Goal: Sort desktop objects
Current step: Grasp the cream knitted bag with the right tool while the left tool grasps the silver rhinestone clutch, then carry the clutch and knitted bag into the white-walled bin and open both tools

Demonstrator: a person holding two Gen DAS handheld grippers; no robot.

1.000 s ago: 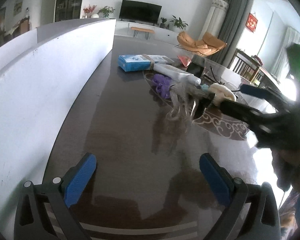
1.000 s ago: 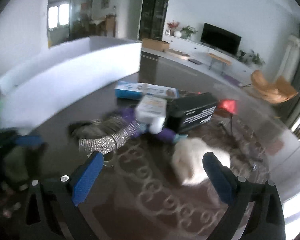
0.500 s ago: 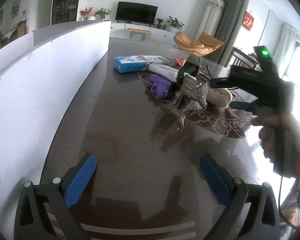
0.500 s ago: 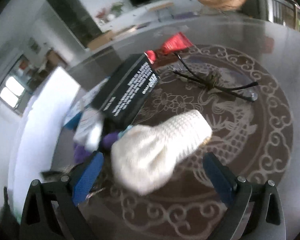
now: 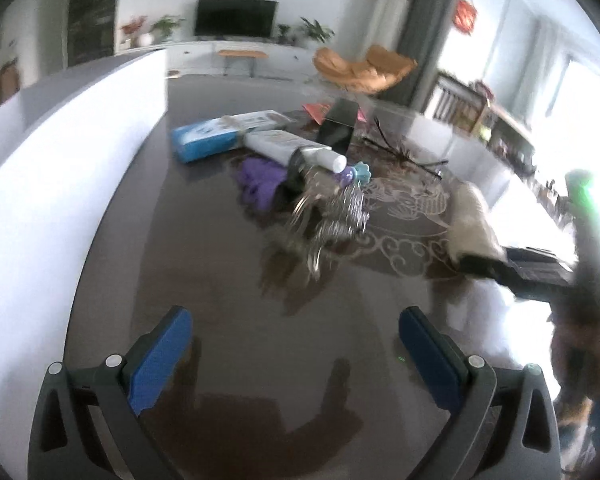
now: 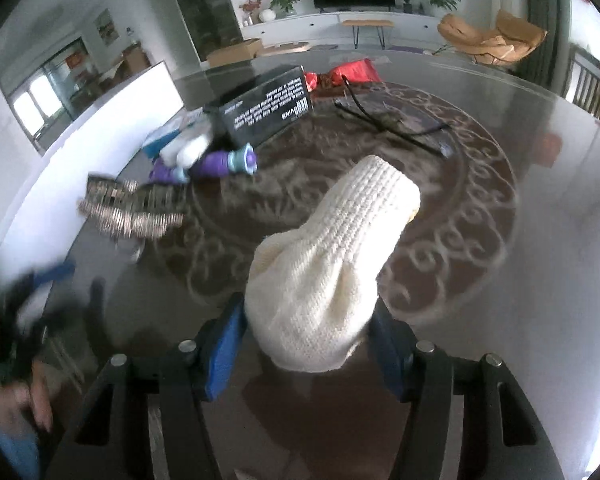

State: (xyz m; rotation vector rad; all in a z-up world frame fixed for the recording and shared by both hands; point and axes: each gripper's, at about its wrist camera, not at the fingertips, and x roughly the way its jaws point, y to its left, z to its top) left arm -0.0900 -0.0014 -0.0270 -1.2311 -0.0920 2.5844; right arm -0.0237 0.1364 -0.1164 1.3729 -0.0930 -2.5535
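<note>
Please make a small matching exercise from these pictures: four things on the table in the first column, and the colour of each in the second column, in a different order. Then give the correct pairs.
Column one:
1. knitted item
2. box with white print
3. flat carton next to the white board
4. crumpled packet at the far side of the table

Column two:
A. blue
B. red
C. cream white
D. black

Right pairs: 1-C, 2-D, 3-A, 4-B.
</note>
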